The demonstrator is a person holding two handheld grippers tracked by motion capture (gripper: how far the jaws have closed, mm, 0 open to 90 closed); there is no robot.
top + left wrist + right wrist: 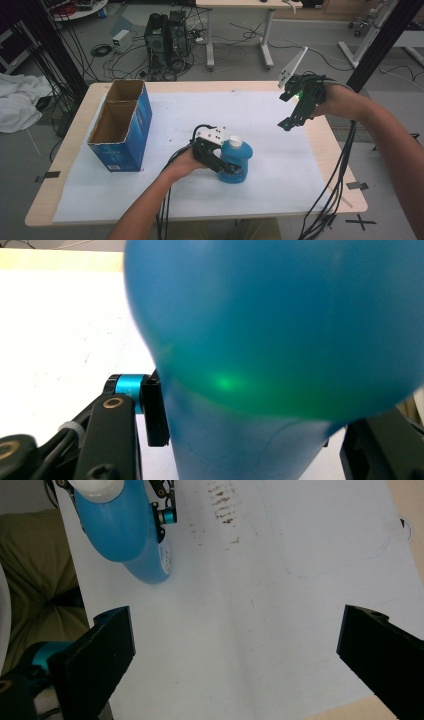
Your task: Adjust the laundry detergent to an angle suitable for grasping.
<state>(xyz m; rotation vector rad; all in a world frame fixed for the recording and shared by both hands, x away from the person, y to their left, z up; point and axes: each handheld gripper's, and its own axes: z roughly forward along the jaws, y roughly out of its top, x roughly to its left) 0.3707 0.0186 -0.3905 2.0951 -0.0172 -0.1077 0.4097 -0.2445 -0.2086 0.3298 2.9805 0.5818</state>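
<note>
The blue bottle (235,161), standing near the middle of the worktop (310,165), is gripped at its body by the left gripper (220,162); the right gripper (235,650) is held open above. Lifting toward the blue box (122,125) seems called for next

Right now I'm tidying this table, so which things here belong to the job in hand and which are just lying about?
In the job:
- blue bottle, upright on the white sheet
- left claw, shut on the bottle
- right claw, open, held above the sheet

Lying about:
- blue box, open-topped, at the table's left
- computer tower and cables on the floor beyond
</note>
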